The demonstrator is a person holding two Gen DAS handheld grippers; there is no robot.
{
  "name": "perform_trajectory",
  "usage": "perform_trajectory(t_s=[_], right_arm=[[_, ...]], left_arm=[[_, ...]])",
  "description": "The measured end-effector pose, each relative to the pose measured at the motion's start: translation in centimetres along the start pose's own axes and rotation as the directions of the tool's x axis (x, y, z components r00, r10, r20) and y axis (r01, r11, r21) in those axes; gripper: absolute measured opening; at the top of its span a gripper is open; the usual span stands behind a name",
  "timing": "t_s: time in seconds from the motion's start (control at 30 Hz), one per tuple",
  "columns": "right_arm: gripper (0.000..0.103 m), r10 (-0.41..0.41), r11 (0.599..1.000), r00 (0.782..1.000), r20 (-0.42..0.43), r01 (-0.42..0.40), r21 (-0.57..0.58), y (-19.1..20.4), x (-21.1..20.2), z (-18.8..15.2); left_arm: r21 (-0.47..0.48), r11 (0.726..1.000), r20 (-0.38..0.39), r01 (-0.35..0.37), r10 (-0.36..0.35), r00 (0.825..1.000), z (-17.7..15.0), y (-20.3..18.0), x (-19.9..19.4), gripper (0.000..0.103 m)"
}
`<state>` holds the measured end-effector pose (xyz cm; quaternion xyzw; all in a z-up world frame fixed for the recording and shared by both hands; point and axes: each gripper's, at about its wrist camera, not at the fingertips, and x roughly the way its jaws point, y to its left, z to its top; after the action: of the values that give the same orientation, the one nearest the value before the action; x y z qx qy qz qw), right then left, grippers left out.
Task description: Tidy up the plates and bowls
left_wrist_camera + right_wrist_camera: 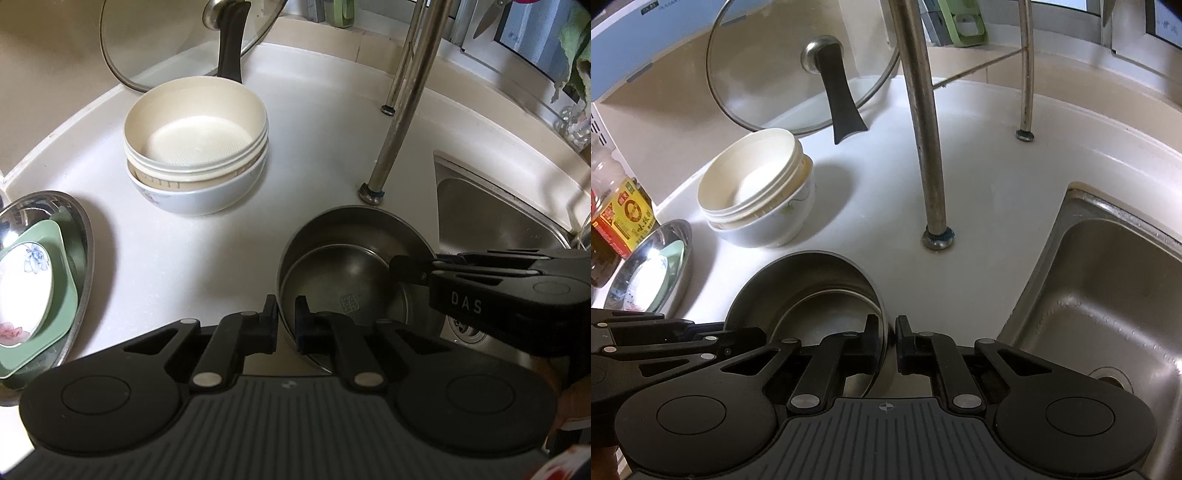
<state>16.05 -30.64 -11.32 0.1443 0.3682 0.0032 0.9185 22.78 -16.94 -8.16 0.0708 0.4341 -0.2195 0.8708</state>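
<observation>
A steel bowl (343, 236) with a smaller steel bowl (343, 280) nested inside stands on the white counter by the sink. My left gripper (286, 321) straddles its near-left rim, jaws closed on the rim. My right gripper (886, 341) straddles the right rim (879, 306) the same way; it also shows in the left wrist view (406, 271). A cream bowl (195, 125) sits stacked in a white floral bowl (199, 195) at the back left. A steel plate (79, 236) at the left holds a green square plate (62, 258) and a flowered plate (26, 280).
A glass lid (177, 40) leans on the back wall behind a black pan handle (231, 48). Steel rack legs (399, 110) stand on the counter. The steel sink (1108, 295) is at the right. Sauce bottles (617, 206) stand at the far left.
</observation>
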Motion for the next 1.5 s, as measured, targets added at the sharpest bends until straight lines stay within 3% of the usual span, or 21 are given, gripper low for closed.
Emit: perform_trajectory(t_s=[0.67,1.2,1.5], right_arm=[[0.009,0.035,0.999,0.998,0.057,-0.032,-0.044,2.6,-2.4,2.3],[0.009,0.067,0.992,0.988,0.135,-0.053,-0.111,6.7,-3.0,7.6],[0.009,0.082,0.991,0.986,0.144,-0.066,-0.118,8.0,-1.6,10.6]], left_arm=[[-0.01,1.0,0.093,-0.024,0.024,0.995,1.3,1.5,-3.6,0.007],[-0.022,0.998,0.216,-0.058,0.062,0.974,5.1,4.9,-6.6,0.007],[-0.024,0.996,0.253,-0.086,0.089,0.963,8.0,6.8,-6.3,0.007]])
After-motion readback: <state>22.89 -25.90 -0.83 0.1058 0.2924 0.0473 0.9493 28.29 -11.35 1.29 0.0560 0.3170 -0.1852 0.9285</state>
